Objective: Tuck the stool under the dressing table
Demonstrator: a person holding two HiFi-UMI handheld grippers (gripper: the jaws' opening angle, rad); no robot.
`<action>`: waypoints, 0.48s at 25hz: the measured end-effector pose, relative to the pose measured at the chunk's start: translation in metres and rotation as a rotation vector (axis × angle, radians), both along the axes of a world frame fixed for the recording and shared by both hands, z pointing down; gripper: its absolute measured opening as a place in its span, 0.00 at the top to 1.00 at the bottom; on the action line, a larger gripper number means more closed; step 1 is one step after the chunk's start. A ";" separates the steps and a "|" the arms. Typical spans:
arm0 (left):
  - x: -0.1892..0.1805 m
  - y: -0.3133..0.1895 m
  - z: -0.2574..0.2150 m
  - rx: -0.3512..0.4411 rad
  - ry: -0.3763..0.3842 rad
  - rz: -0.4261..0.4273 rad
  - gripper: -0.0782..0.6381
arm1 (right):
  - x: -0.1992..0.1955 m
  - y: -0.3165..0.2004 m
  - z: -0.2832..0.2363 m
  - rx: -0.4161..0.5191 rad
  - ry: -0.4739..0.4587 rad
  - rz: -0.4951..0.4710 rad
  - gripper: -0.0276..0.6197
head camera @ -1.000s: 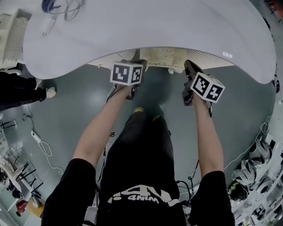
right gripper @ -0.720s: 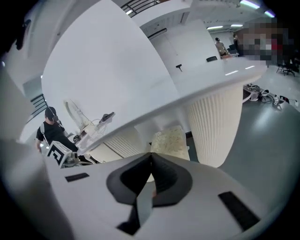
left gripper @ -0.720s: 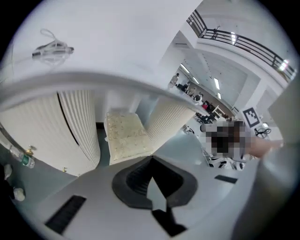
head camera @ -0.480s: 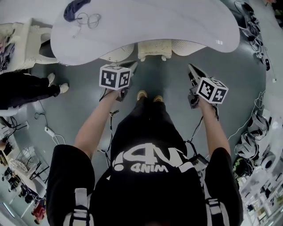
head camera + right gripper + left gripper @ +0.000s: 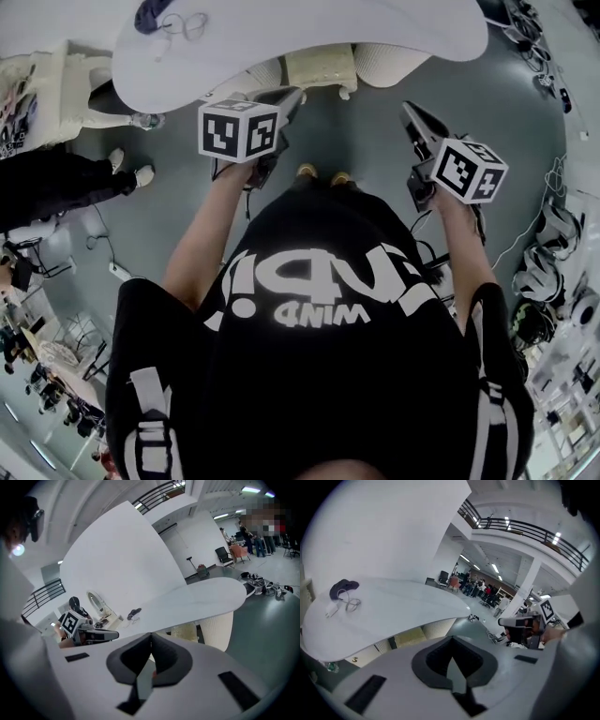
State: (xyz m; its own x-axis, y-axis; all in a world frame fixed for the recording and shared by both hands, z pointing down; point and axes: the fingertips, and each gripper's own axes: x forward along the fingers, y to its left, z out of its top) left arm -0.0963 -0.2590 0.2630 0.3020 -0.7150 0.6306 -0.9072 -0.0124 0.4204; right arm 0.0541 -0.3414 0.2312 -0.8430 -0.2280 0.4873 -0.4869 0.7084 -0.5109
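Note:
The white curved dressing table [image 5: 375, 28] fills the top of the head view. The cream stool [image 5: 321, 67] stands tucked beneath it, between two fluted white legs [image 5: 386, 64]. My left gripper [image 5: 291, 98] and right gripper [image 5: 410, 111] hang in the air over the grey floor, short of the table edge, both shut and holding nothing. In the left gripper view the left gripper [image 5: 452, 648] points at the table top [image 5: 393, 611], with the stool [image 5: 408, 637] below it. The right gripper [image 5: 151, 641] faces the table [image 5: 201, 597] and the stool [image 5: 185, 631].
A dark object with a looped cable [image 5: 159, 14] lies on the table's left end. A person in black [image 5: 56, 183] stands at the left beside cream furniture [image 5: 47, 84]. Cables [image 5: 112, 267] trail on the floor, and gear [image 5: 553, 272] is piled at the right.
Both grippers have risen from low by the stool to well above the floor. The table and stool look smaller and farther off. The stool has stayed under the table.

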 end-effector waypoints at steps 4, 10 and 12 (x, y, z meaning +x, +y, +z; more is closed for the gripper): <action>0.028 0.000 -0.045 0.109 -0.031 0.078 0.88 | -0.011 0.028 -0.047 0.113 -0.070 -0.122 0.92; 0.075 0.013 -0.092 0.239 -0.031 0.242 0.88 | -0.021 0.071 -0.097 0.198 -0.167 -0.307 0.92; 0.080 0.019 -0.102 0.277 -0.068 0.258 0.88 | -0.018 0.084 -0.104 0.241 -0.172 -0.344 0.92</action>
State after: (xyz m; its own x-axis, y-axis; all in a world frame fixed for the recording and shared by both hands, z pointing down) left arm -0.0167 -0.2396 0.1613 0.4587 -0.7669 0.4489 -0.8850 -0.3490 0.3082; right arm 0.0357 -0.2578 0.1274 -0.9537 -0.0106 0.3005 -0.1250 0.9229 -0.3642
